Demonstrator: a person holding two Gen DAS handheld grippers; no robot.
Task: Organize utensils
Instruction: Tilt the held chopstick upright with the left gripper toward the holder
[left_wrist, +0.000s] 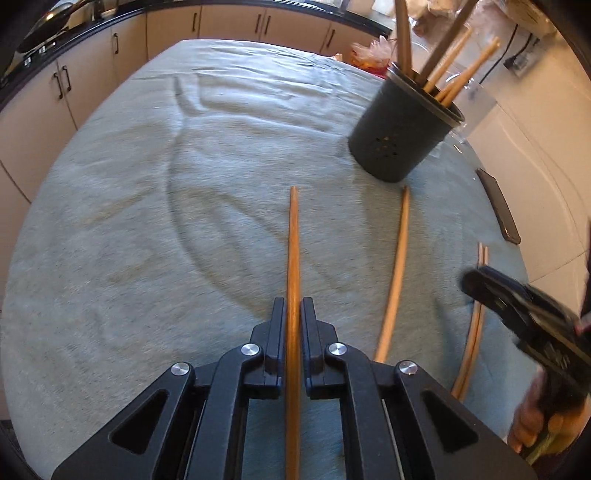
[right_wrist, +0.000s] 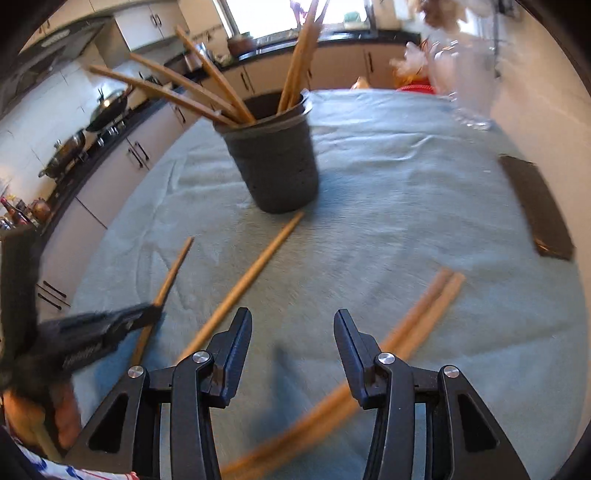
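The left gripper (left_wrist: 293, 314) pinches a chopstick (left_wrist: 293, 240) at frame centre; the right gripper (right_wrist: 293, 328) is spread above a pair of chopsticks (right_wrist: 424, 314).

I see a dark round holder (left_wrist: 402, 129) standing upright on the cloth, small holes punched low in its wall, with several wooden chopsticks (left_wrist: 448, 64) leaning out of its open top at different angles. One darker orange chopstick (left_wrist: 293, 258) runs straight away from my left view, its far tip pointing toward open cloth left of the holder. A paler chopstick (left_wrist: 397, 269) lies flat to its right, its far tip just beside the holder's base. Farther right, a pair of chopsticks (right_wrist: 424, 310) lies side by side, touching along their length, well apart from the holder.
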